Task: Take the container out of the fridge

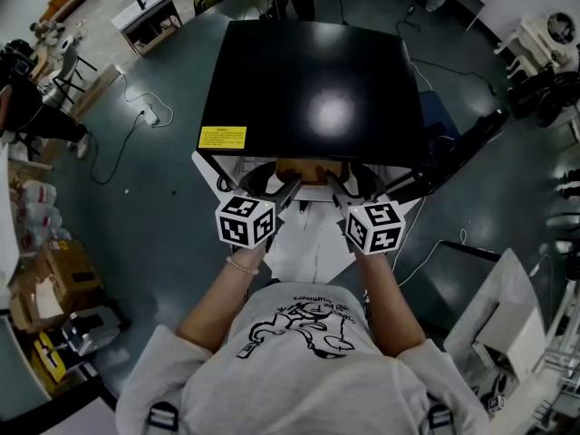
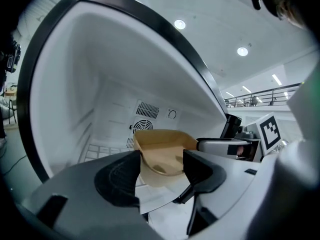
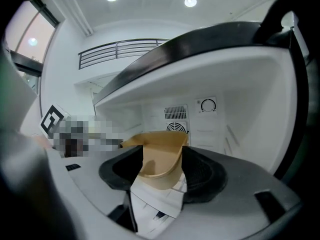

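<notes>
A tan open-top container (image 1: 313,170) is at the mouth of the black mini fridge (image 1: 313,89), just under its top edge. My left gripper (image 1: 292,187) holds its left side and my right gripper (image 1: 333,185) its right side. In the left gripper view the container (image 2: 162,156) fills the gap between the dark pads (image 2: 117,176), in front of the white fridge interior (image 2: 110,104). In the right gripper view the container (image 3: 160,154) is likewise pinched between the pads (image 3: 202,176). Its underside is hidden.
The fridge door (image 1: 453,157) stands open to the right. The fridge's back wall has a fan vent (image 2: 142,125) and a dial (image 3: 208,105). Cardboard boxes (image 1: 50,279) lie at the left, a cable (image 1: 136,120) crosses the floor, and a white rack (image 1: 553,352) stands at the right.
</notes>
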The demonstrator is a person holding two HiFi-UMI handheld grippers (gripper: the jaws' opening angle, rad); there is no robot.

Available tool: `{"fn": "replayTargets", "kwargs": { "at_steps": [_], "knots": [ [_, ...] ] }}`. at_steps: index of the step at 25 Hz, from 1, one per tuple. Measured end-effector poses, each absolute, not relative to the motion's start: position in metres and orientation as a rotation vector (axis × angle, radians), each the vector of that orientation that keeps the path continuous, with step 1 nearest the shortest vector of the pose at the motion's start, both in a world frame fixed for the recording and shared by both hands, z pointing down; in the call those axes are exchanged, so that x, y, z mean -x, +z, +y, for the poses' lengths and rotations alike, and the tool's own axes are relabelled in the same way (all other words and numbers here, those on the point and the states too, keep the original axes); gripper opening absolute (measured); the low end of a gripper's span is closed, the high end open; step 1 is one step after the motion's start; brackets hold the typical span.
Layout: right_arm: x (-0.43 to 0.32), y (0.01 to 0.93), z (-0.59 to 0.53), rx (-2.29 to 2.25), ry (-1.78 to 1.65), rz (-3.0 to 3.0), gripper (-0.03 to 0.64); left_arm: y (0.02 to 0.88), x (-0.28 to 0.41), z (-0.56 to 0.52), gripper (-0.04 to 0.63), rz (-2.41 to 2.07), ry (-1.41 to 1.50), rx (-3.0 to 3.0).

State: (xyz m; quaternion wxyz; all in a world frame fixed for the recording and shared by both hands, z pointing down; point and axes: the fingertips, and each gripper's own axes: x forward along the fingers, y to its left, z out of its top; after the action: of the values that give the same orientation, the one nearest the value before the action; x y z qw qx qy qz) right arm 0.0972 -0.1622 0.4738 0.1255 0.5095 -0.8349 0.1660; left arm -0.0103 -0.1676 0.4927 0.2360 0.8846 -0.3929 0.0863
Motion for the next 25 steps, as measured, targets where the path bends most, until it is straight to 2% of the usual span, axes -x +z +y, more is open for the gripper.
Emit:
{"fn": "replayTargets", "kwargs": {
  "at_steps": [25],
  "knots": [
    [-0.093, 0.464, -0.136, -1.479, 0.489, -2.445, 0.235, 0.479, 0.016, -0.138, 0.275, -1.081, 0.204, -2.426]
  ]
}}
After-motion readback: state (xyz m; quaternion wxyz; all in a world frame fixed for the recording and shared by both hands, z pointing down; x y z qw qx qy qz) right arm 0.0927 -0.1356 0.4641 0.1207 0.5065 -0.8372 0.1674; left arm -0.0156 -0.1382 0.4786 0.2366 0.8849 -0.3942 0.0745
